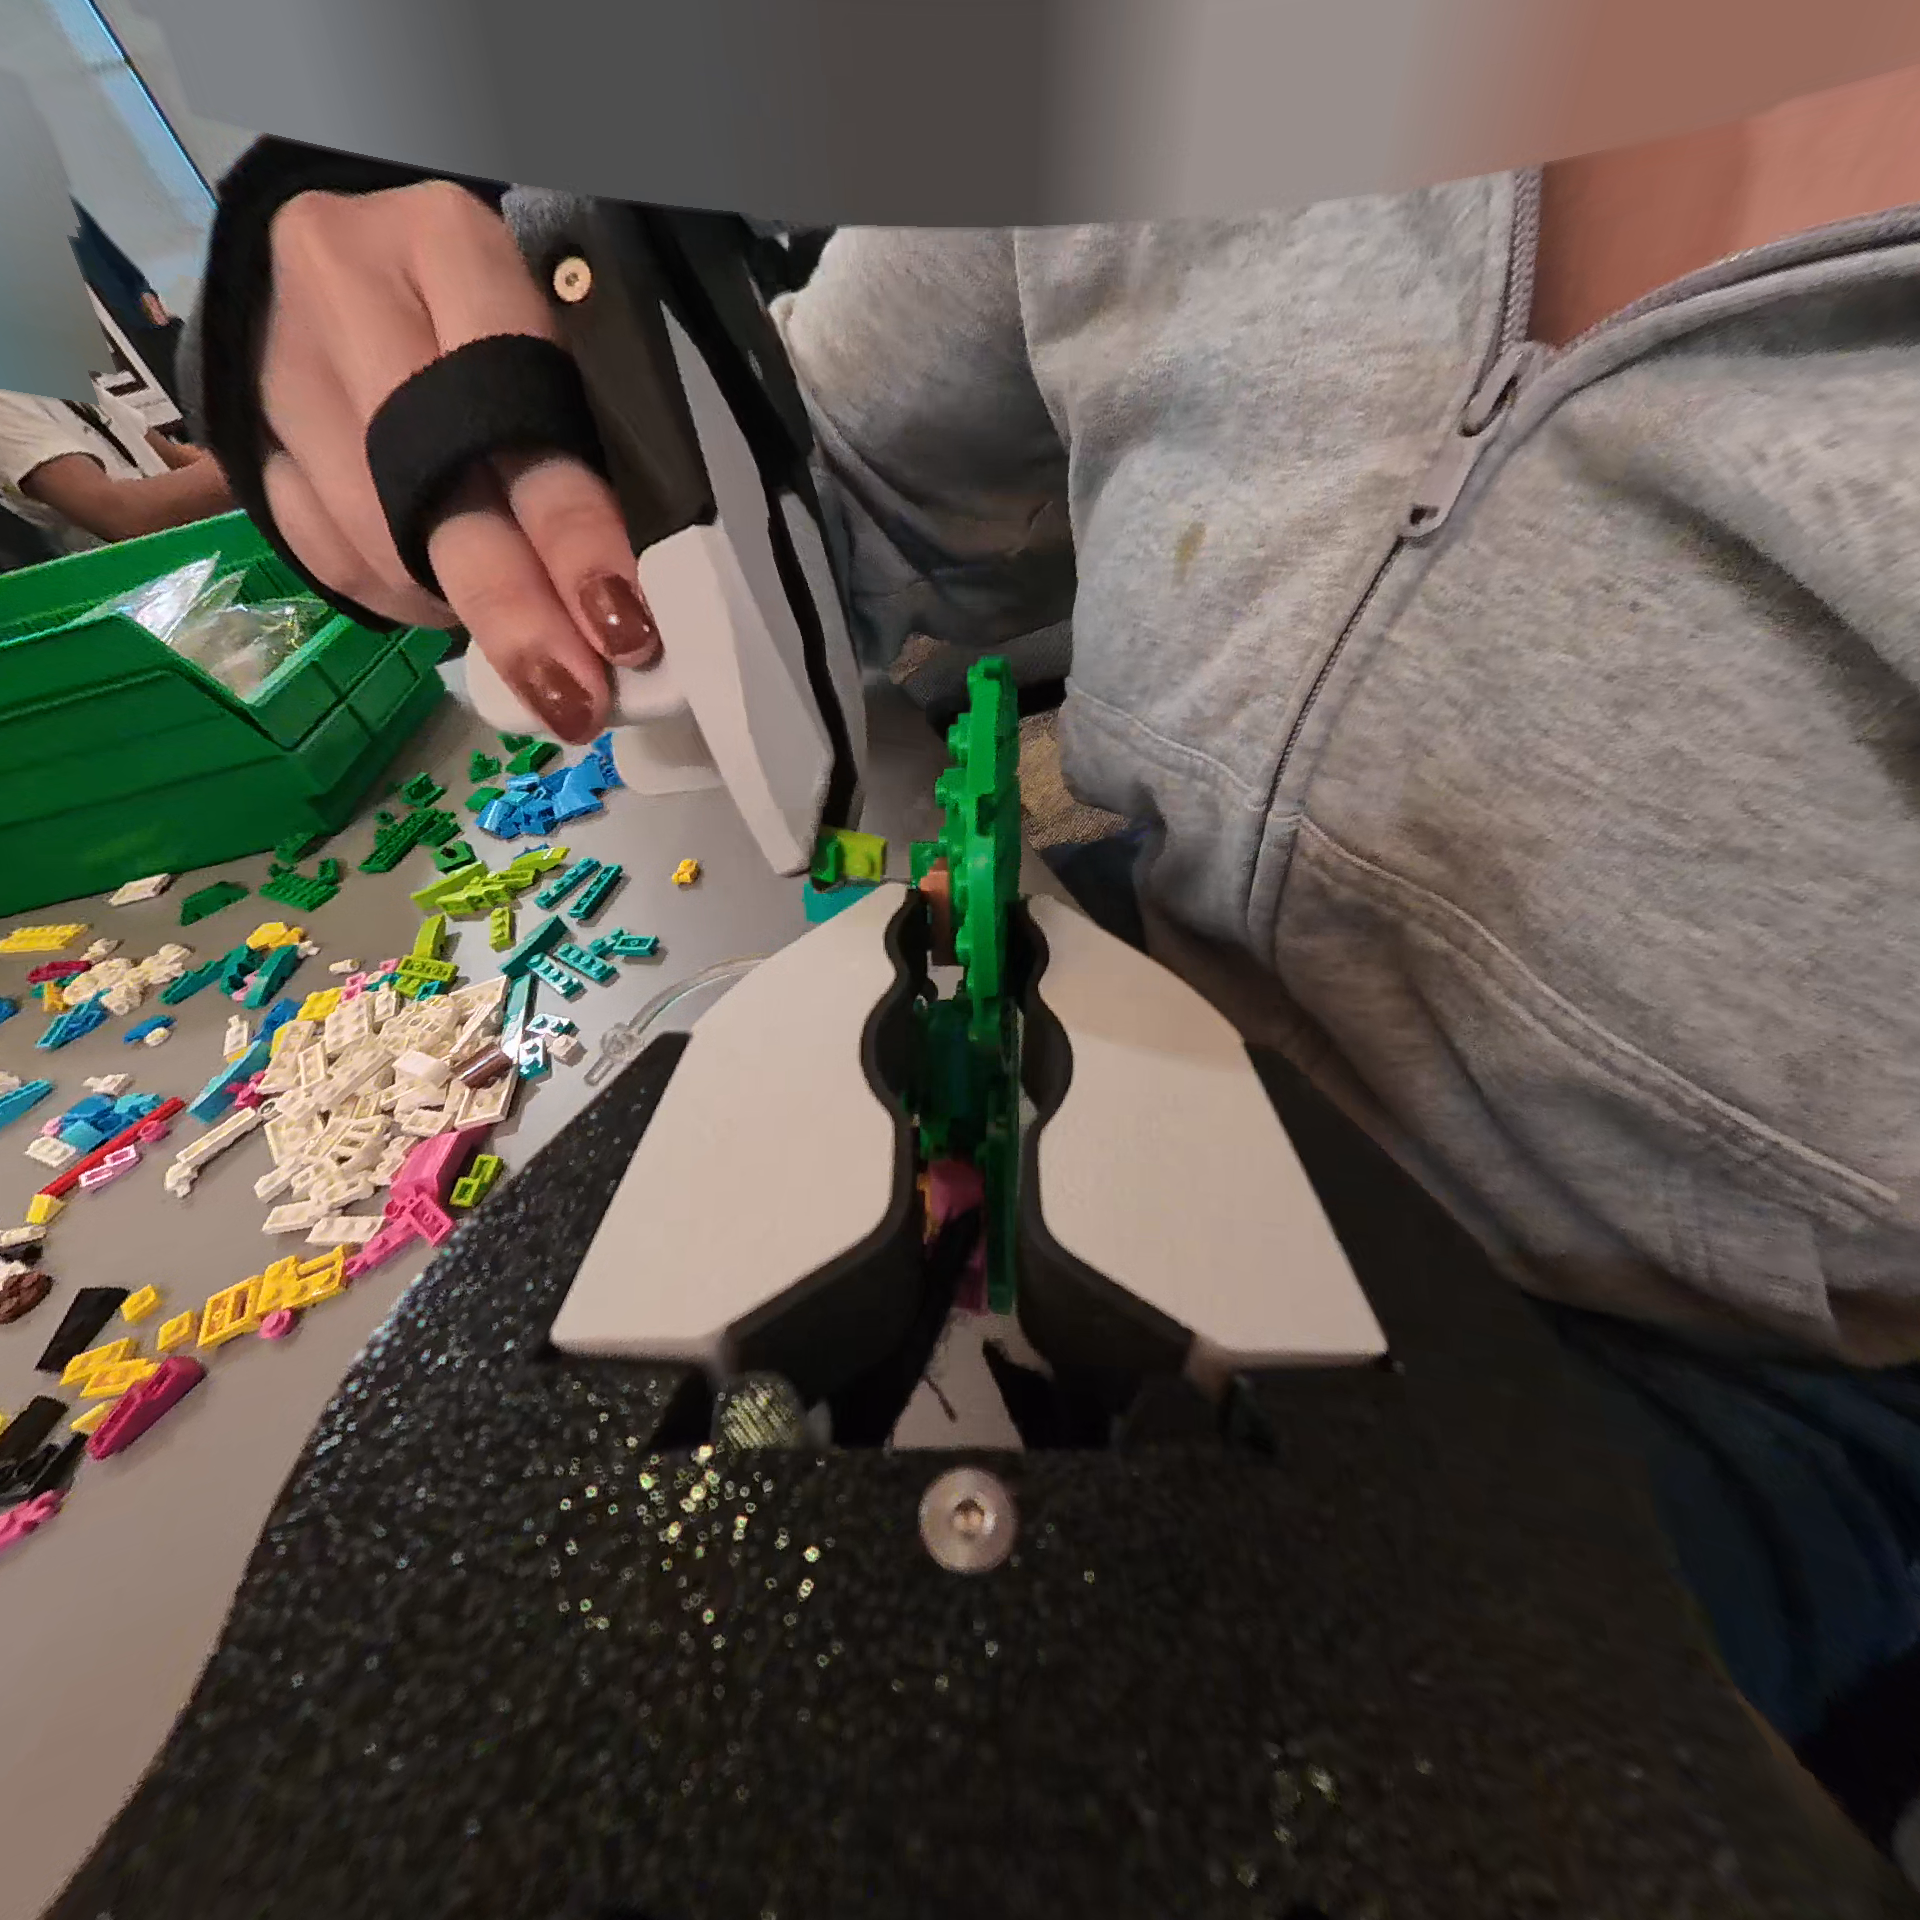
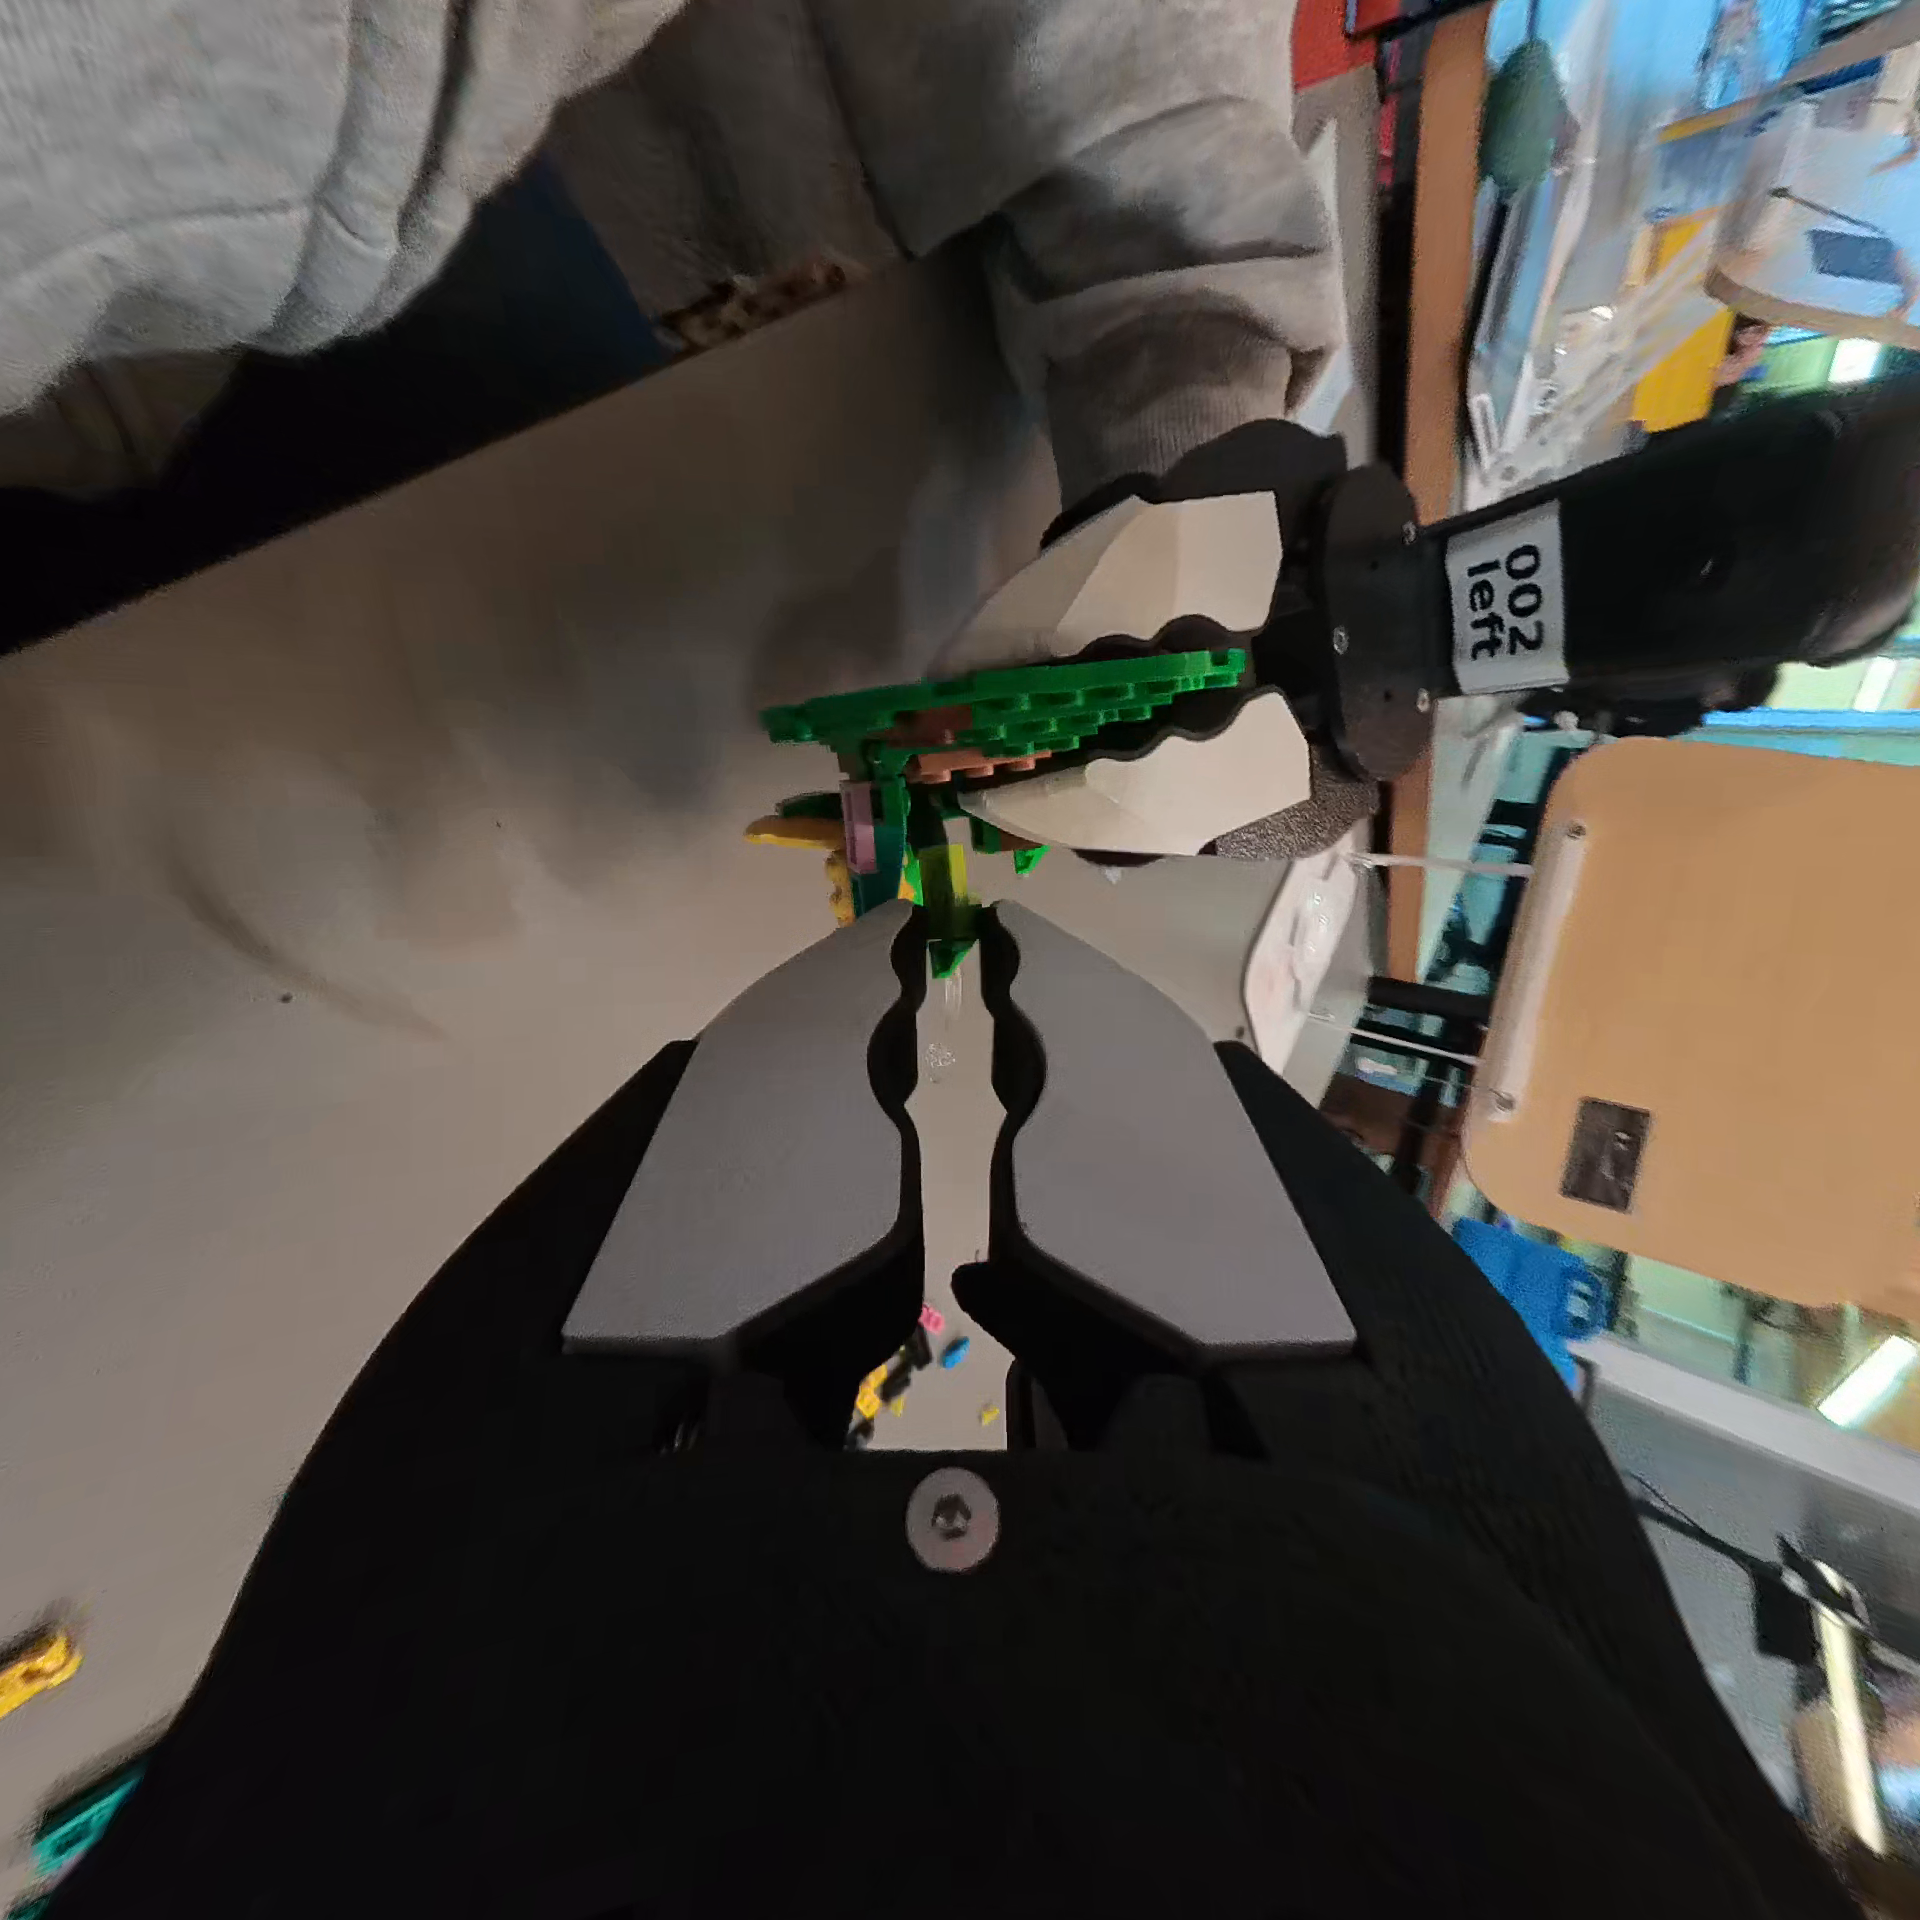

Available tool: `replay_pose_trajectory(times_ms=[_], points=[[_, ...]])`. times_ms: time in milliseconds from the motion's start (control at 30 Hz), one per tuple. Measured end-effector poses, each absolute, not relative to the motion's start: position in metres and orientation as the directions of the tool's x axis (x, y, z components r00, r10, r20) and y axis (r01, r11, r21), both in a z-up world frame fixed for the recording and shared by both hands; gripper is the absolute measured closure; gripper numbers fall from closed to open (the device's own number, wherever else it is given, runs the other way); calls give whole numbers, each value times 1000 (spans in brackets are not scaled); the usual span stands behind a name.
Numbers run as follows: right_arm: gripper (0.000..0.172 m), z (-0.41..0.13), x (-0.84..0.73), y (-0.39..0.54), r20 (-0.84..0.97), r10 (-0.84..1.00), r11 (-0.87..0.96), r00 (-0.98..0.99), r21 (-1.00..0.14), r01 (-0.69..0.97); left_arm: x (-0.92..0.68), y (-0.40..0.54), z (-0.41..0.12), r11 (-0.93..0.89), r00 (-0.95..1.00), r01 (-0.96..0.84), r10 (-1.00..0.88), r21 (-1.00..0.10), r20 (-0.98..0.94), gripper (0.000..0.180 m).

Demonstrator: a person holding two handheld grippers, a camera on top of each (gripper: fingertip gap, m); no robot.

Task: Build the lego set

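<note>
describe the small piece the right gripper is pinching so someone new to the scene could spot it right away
Find the green studded plate build clamped in the left gripper above the grey table. At its side, the right gripper pinches a small lime-green brick. It is paler and yellower than the dark green plate, and held in the air, unlike the loose bricks scattered on the table.

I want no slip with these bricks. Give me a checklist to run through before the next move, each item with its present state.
1. Left claw shut on the green brick plate assembly, pads on both faces: ok.
2. Right claw shut on the lime green brick: ok.
3. Lime green brick fully seated on the assembly: cannot tell; the left wrist view shows it beside the plate, the joint itself hidden.
4. Assembly held above the table, off the loose brick piles: ok.
5. Green bin well aside from both claws: ok.
6. Small parts on the assembly's underside firmly attached: cannot tell.
</note>
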State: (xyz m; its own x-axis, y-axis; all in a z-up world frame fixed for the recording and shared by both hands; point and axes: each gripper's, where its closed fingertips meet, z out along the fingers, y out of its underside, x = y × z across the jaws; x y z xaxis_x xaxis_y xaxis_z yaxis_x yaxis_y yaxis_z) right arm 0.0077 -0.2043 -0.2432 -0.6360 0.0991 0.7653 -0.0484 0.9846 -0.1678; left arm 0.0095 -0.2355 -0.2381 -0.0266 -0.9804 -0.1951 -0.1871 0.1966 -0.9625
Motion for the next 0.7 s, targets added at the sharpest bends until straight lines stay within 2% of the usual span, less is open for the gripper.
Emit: replay_pose_trajectory(times_ms=[100,333,533,700], points=[[164,-241,9,-210,717,98,982,-690,-184,-51,10,-239,-235,191,-41,-165,-982,-968,-187,165],[164,-240,8,-219,673,31,991,-739,-118,-66,10,-244,-234,180,-68,-136,-983,-974,-173,164],[164,-237,7,-228,681,-37,992,-731,-61,-107,10,-247,-232,187,-87,-115,-980,-976,-178,165],[164,-235,8,-229,675,-34,993,-737,-62,-103,11,-249,-231,185,-94,-104,-980,-977,-175,165]])
